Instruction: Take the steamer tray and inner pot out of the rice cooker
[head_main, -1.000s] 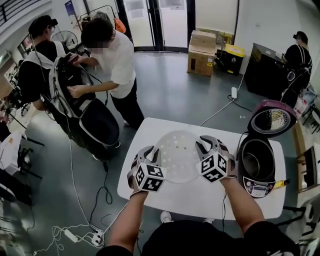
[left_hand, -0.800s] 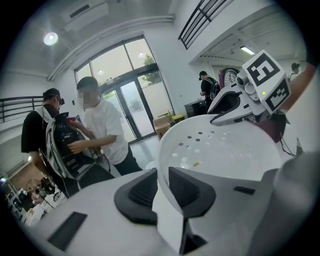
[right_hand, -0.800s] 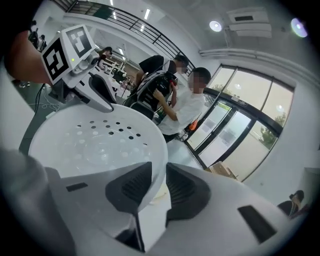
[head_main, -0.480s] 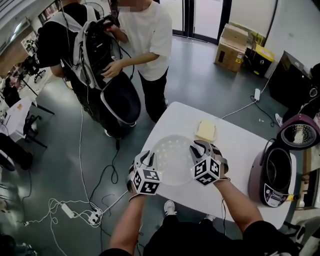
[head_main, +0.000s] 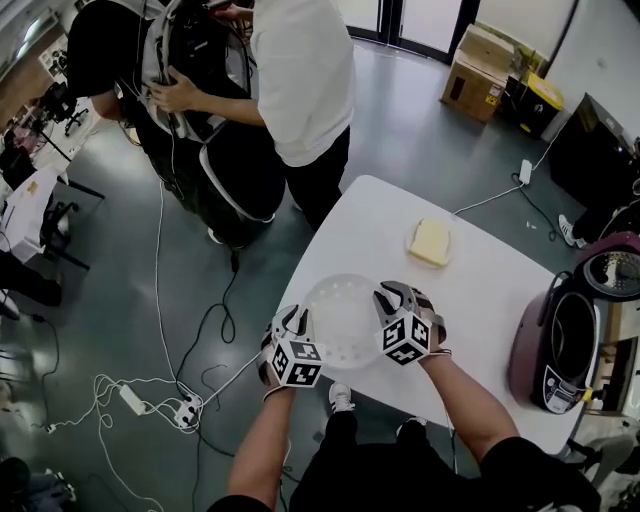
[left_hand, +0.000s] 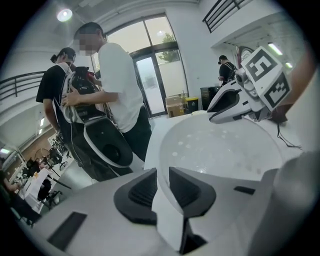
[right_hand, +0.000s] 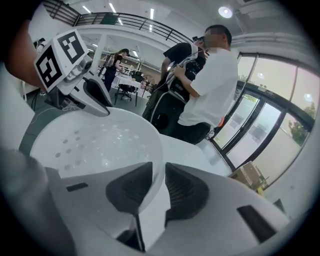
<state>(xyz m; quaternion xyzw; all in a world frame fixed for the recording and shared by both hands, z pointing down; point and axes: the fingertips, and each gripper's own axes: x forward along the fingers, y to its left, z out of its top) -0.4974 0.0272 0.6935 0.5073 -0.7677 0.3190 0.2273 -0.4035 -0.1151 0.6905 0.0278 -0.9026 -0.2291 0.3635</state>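
Note:
The white perforated steamer tray (head_main: 342, 320) hangs low over the near left part of the white table (head_main: 480, 300), held by both grippers. My left gripper (head_main: 296, 325) is shut on its left rim (left_hand: 161, 165), and my right gripper (head_main: 392, 298) is shut on its right rim (right_hand: 161, 170). Each rim passes between the black pads. The maroon rice cooker (head_main: 560, 350) stands at the table's right edge with its lid (head_main: 612, 268) raised. Its inner pot (head_main: 570, 335) sits inside it.
A folded yellow cloth (head_main: 430, 241) lies on the table beyond the tray. Two people stand past the table's far left corner, handling a black backpack rig (head_main: 205, 110). Cables and a power strip (head_main: 135, 400) lie on the floor at left. Cardboard boxes (head_main: 480, 60) stand by the doors.
Both grippers have carried the tray leftward and down, away from the cooker, towards the table's near left part. The cooker now sits far to the right in the head view.

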